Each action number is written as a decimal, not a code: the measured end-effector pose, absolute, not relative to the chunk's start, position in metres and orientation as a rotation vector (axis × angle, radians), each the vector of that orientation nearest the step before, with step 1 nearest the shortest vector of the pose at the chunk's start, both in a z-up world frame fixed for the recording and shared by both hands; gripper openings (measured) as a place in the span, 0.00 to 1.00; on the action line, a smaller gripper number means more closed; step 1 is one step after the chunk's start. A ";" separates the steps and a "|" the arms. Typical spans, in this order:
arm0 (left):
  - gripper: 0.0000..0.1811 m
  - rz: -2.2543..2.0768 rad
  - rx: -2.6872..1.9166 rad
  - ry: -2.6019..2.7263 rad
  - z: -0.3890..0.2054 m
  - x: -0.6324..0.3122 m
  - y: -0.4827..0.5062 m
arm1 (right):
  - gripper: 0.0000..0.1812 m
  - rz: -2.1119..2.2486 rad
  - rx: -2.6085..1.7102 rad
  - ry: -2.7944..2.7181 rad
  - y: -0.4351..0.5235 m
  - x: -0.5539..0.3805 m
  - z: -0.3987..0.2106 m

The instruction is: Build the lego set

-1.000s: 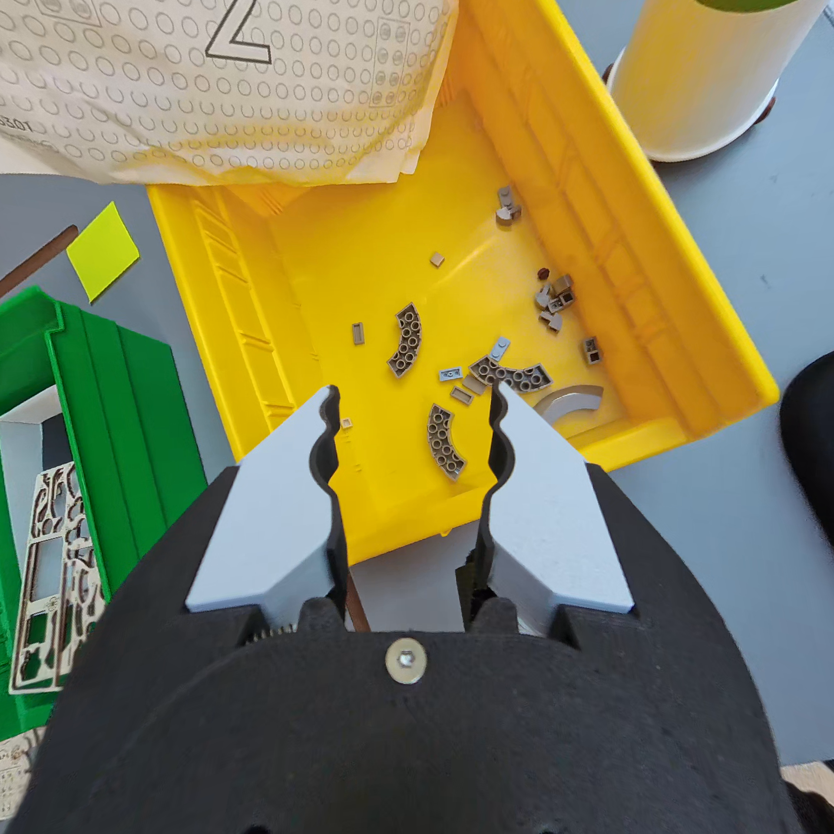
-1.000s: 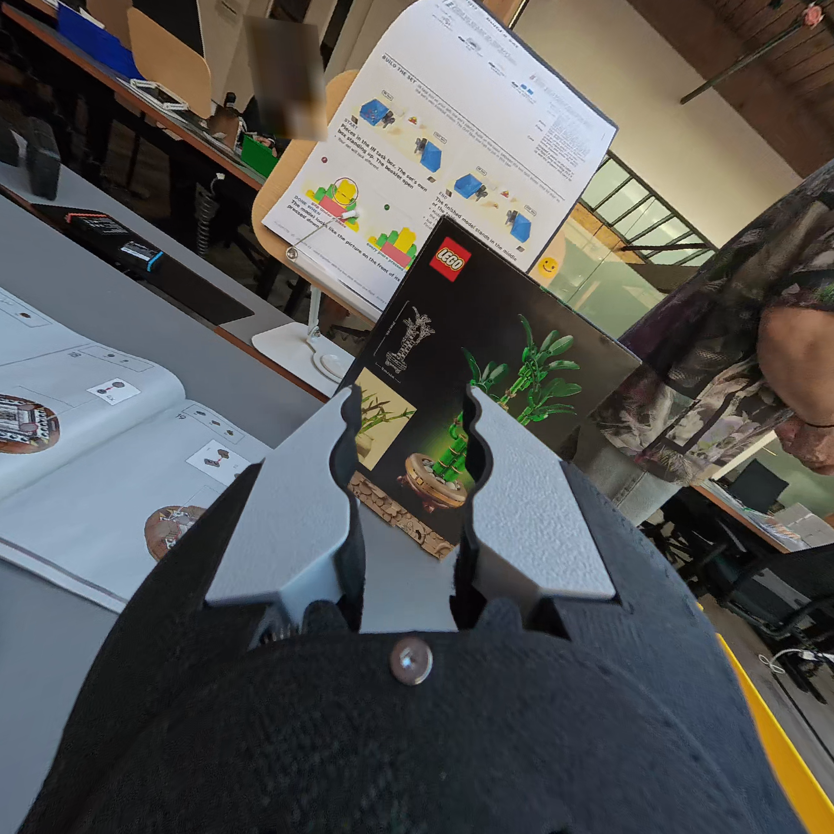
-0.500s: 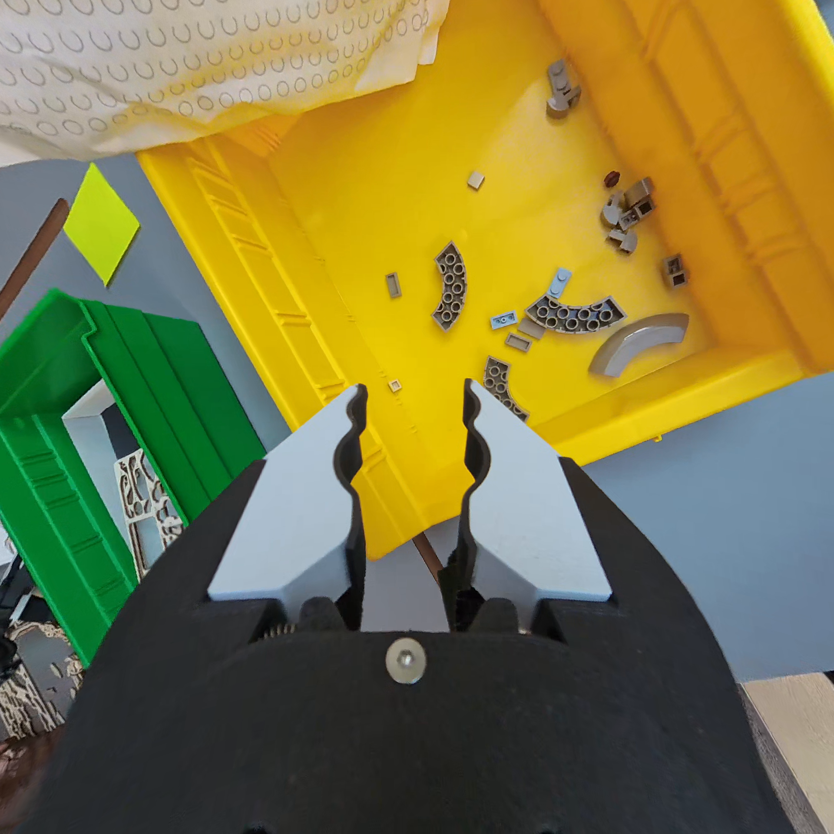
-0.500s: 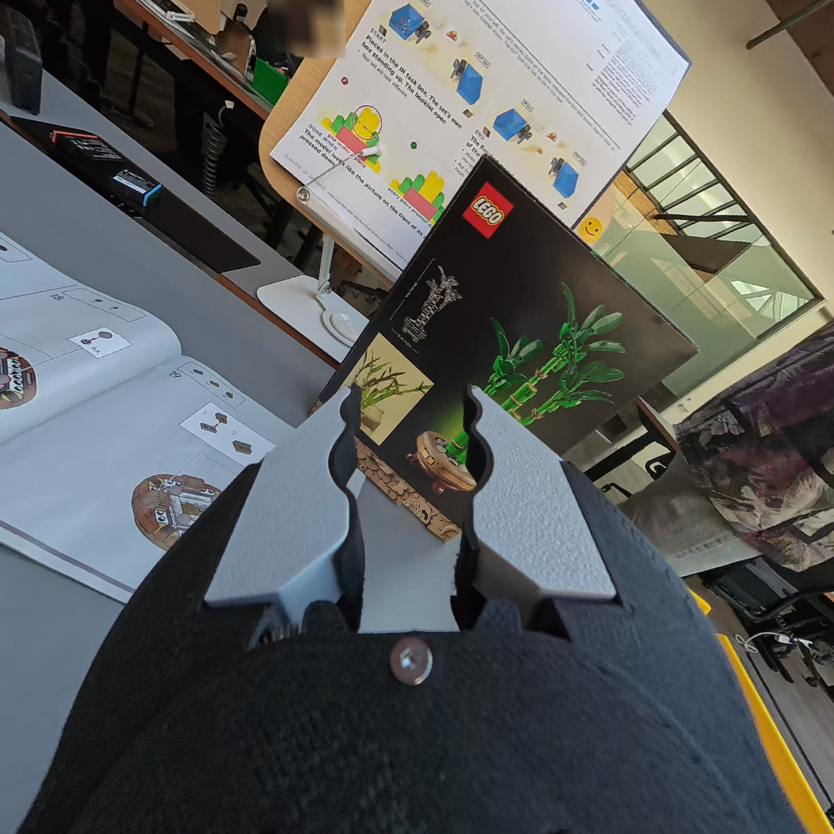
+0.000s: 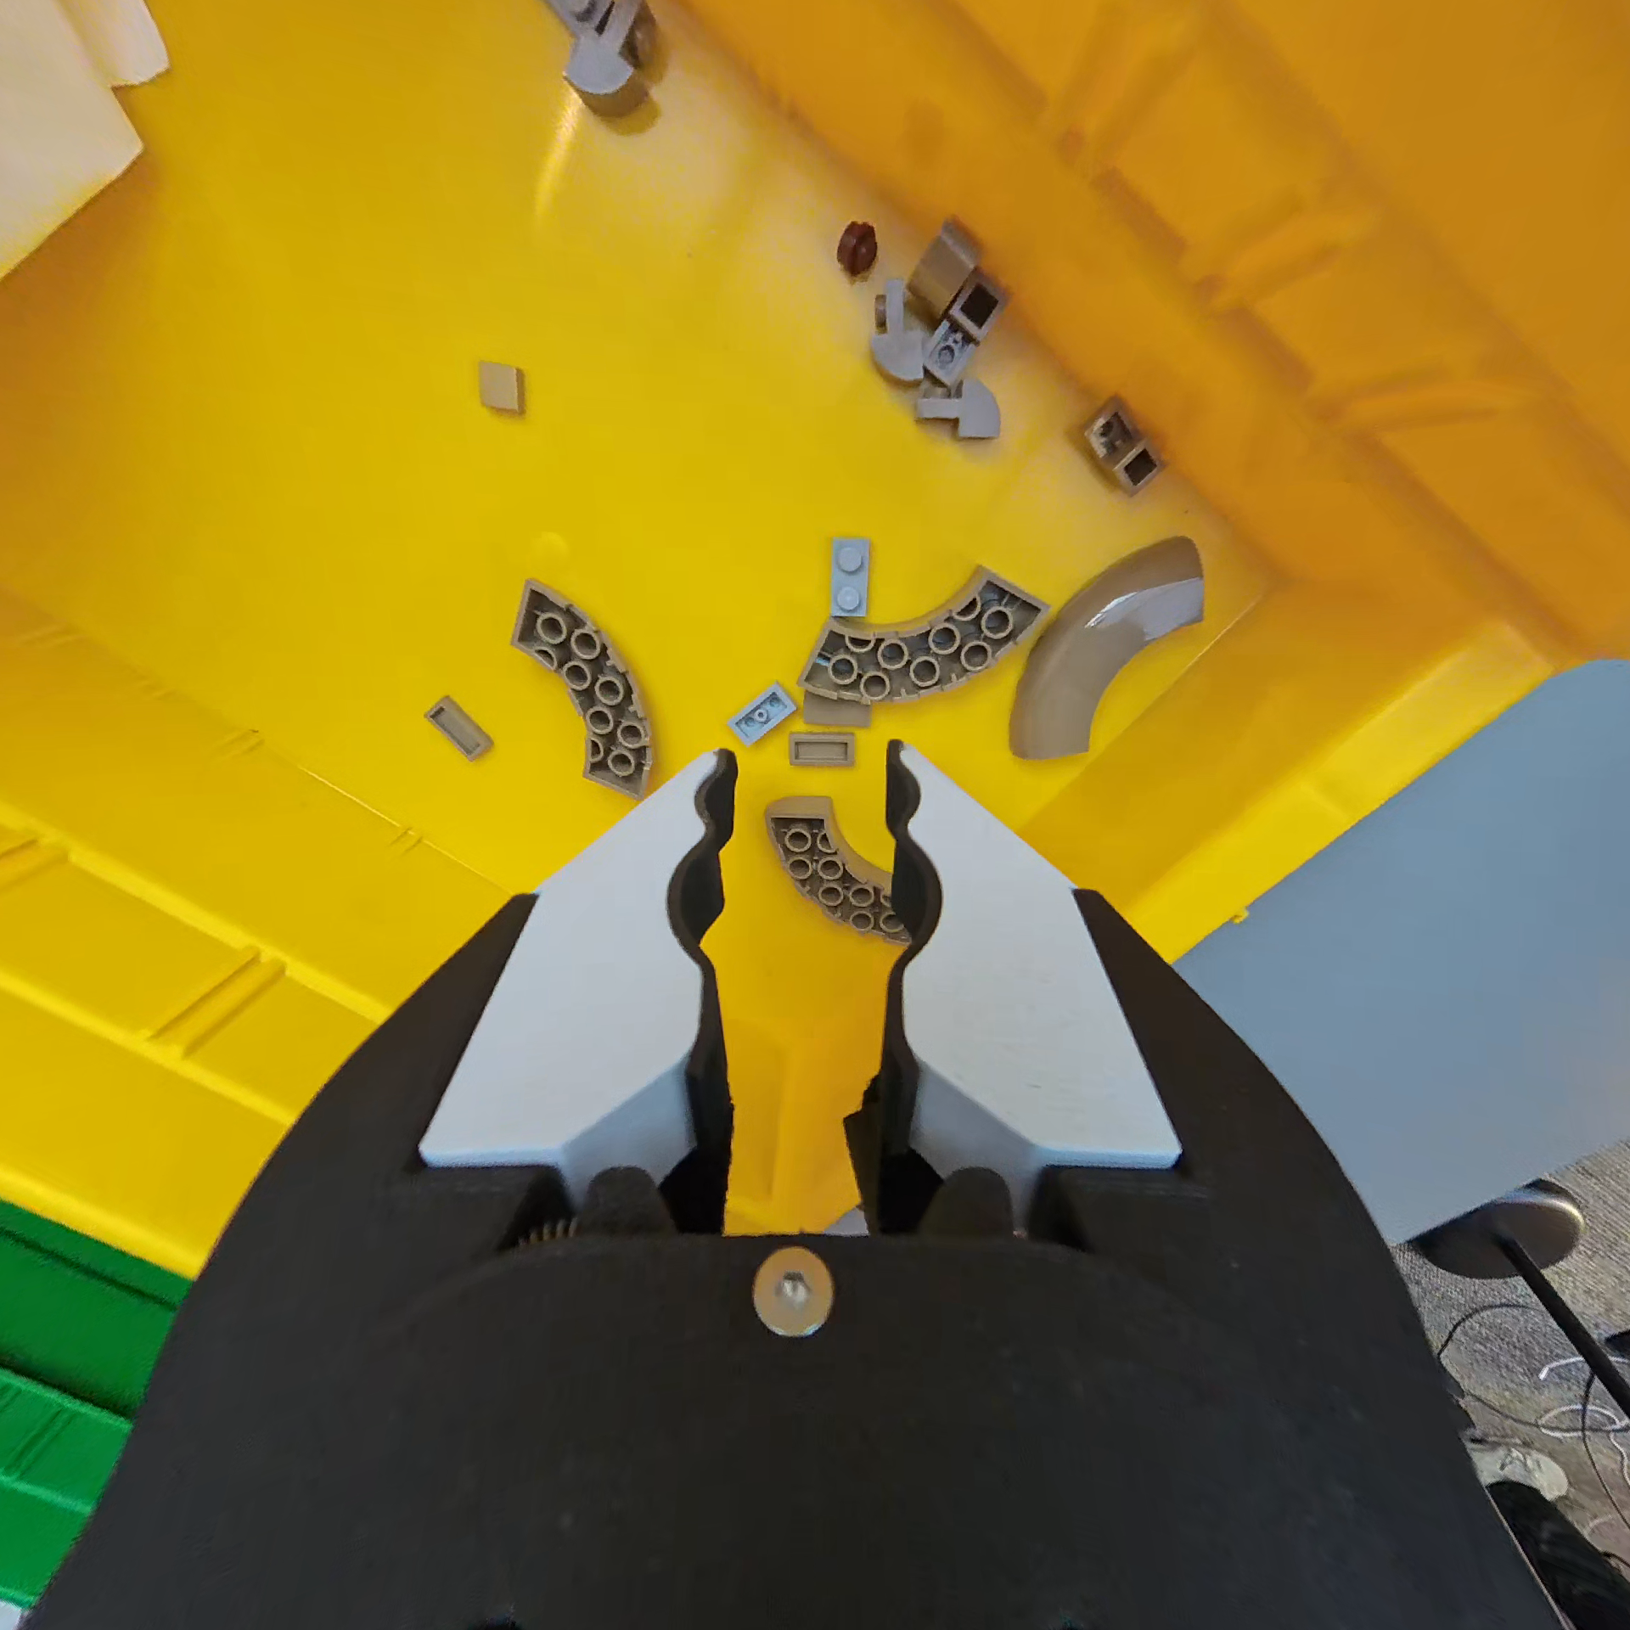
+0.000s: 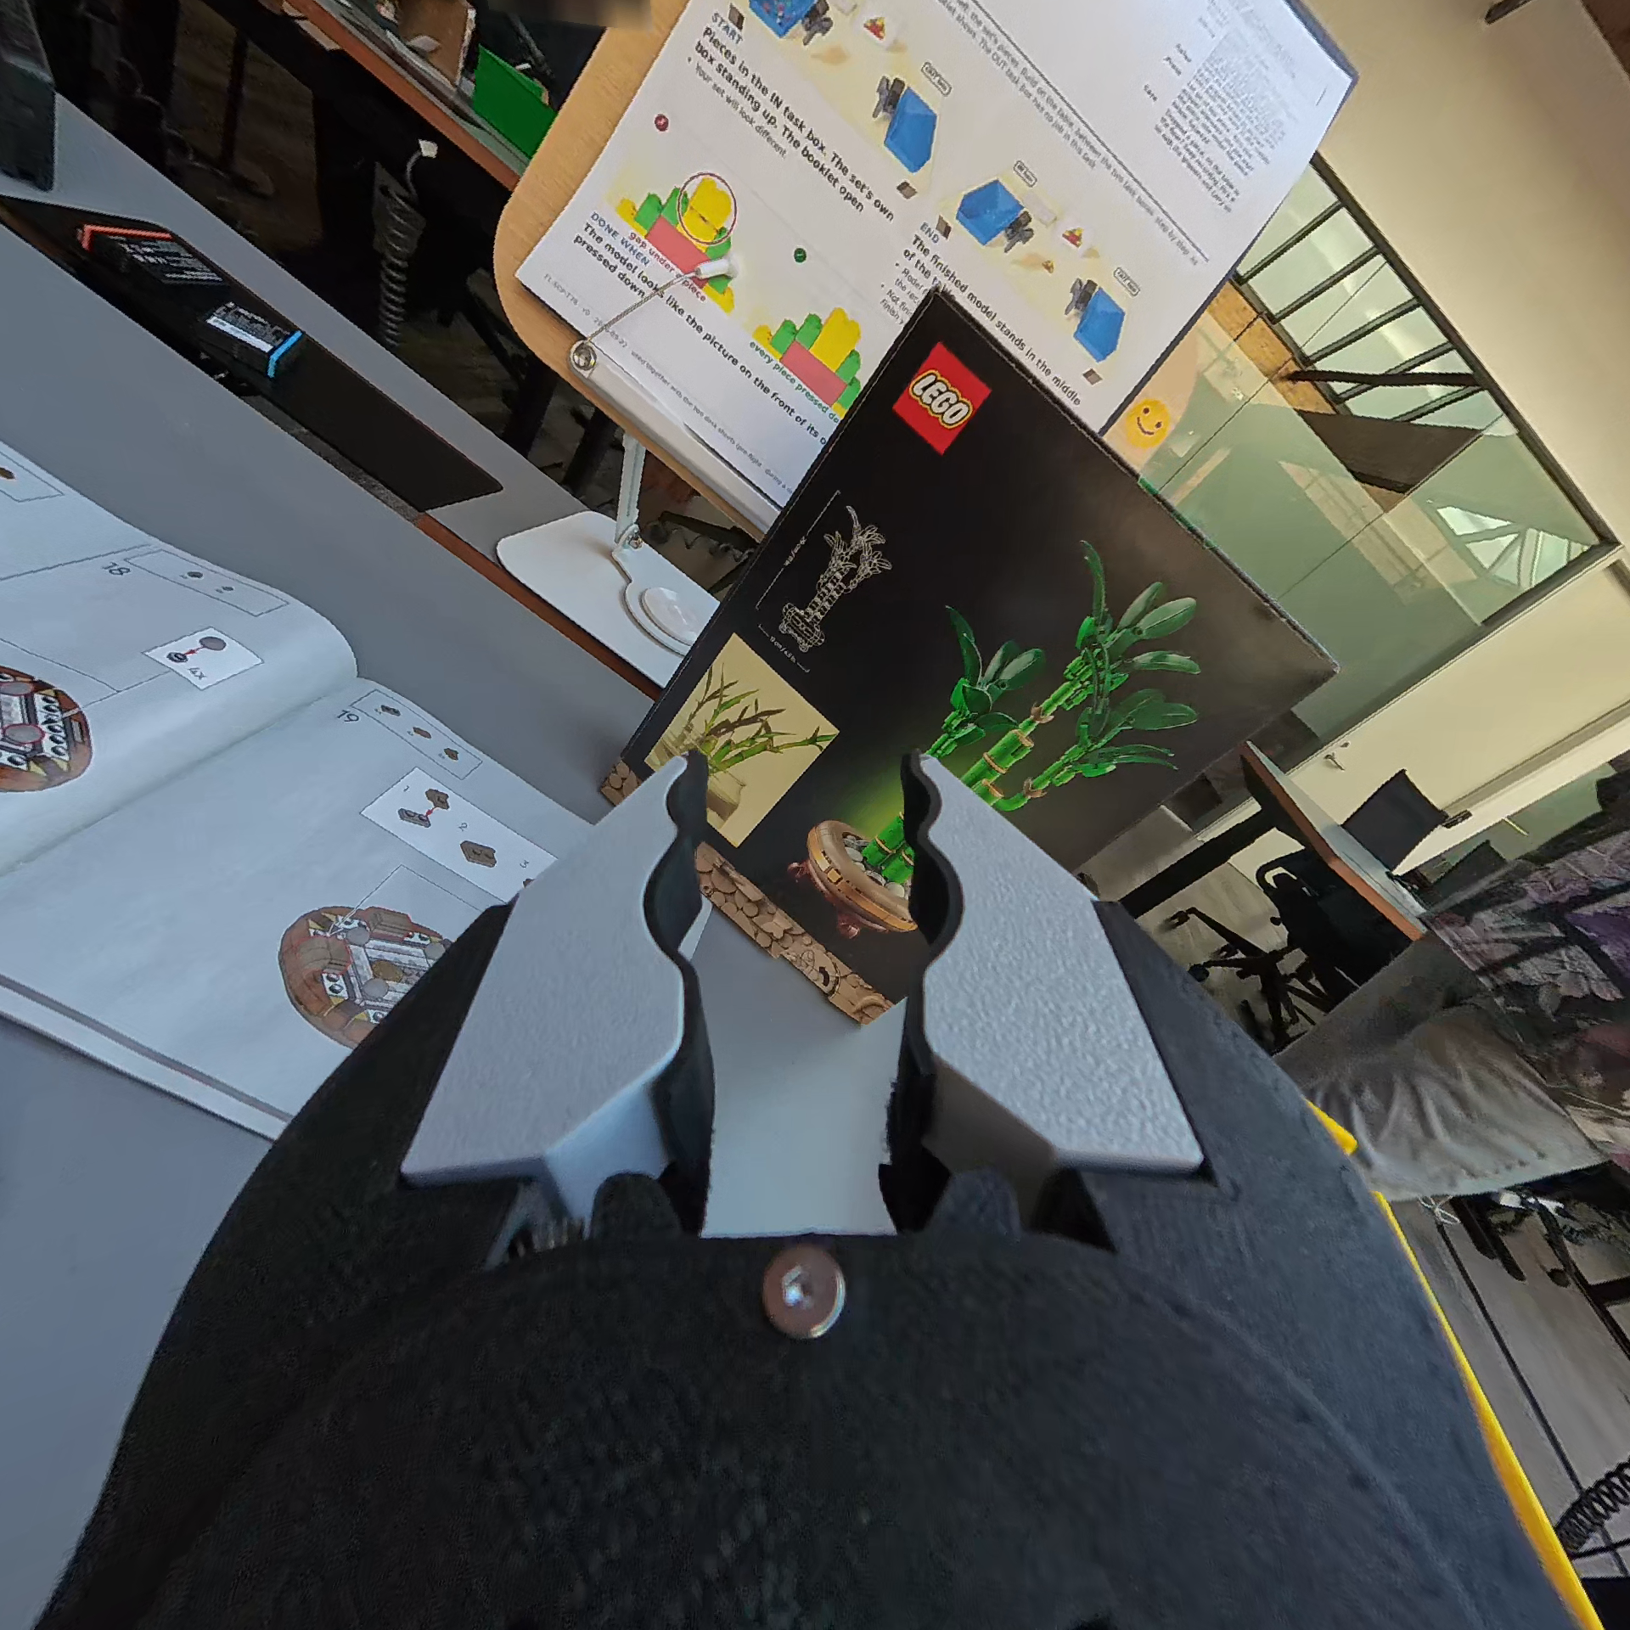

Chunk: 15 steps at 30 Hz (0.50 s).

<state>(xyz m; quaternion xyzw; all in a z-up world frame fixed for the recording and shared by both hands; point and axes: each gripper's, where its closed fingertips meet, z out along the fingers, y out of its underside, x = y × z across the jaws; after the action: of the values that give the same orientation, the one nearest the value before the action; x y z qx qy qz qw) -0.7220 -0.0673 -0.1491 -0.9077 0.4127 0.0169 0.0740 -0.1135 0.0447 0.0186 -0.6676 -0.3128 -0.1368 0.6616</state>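
Partly, curved piece [image 5: 833, 869] behind left tool [image 5: 807, 767]

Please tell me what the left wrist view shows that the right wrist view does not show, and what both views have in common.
Only the left wrist view shows the inside of the yellow bin with loose grey and tan pieces, such as a curved studded piece seen between the left gripper's open fingers, and a smooth tan arch.

Only the right wrist view shows the open instruction booklet, the upright set box and a printed sheet on a stand. The right gripper is open and empty.

Both show the grey tabletop.
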 end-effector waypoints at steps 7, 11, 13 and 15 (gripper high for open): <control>0.17 0.049 -2.701 1.226 -0.146 -0.726 -0.065 | 0.21 -0.379 -1.492 -0.742 0.043 -0.114 0.020; 0.17 0.130 -2.693 1.203 -0.137 -0.738 -0.062 | 0.21 -0.384 -1.508 -0.741 0.042 -0.111 0.020; 0.17 0.176 -2.686 1.175 -0.129 -0.746 -0.059 | 0.21 -0.383 -1.511 -0.726 0.042 -0.106 0.020; 0.17 0.219 -2.667 1.128 -0.116 -0.754 -0.053 | 0.21 -0.379 -1.521 -0.710 0.041 -0.100 0.020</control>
<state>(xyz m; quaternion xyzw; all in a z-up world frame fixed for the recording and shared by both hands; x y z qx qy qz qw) -0.7543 -0.0528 -0.1156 -0.9120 0.3855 0.0748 0.1186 -0.1001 0.0414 0.0200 -0.6702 -0.3126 -0.1669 0.6521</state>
